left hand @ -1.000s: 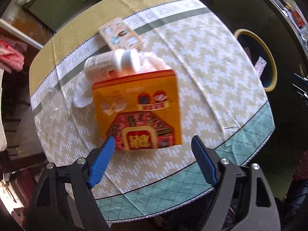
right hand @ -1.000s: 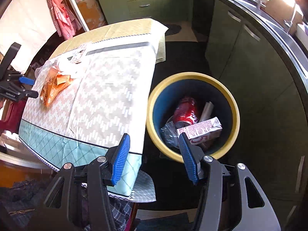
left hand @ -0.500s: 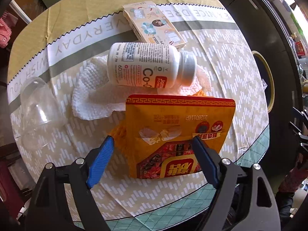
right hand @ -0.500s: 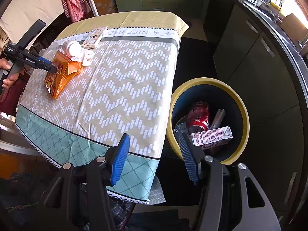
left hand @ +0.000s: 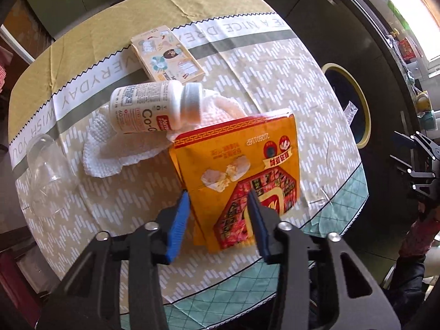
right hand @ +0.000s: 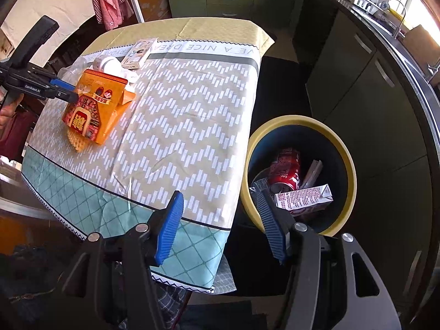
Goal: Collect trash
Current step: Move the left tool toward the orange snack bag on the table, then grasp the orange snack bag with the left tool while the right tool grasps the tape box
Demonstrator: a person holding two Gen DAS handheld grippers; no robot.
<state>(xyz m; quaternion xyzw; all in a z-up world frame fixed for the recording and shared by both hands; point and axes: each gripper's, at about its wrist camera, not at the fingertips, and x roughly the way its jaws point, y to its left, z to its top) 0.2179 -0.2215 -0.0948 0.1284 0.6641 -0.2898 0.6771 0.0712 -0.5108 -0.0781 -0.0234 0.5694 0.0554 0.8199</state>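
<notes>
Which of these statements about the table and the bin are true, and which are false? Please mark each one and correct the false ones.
1. The white pill bottle lies on its side on a white paper towel. True.
2. The left gripper is closing around the small illustrated box. False: its jaws are closing with the orange snack bag between them; the box lies farther back, untouched.
3. A red soda can lies inside the yellow-rimmed bin. True.
4. The right gripper holds a milk carton. False: nothing is between its jaws; the carton lies in the bin.
5. The bin stands on the tablecloth. False: it stands on the floor beside the table.
</notes>
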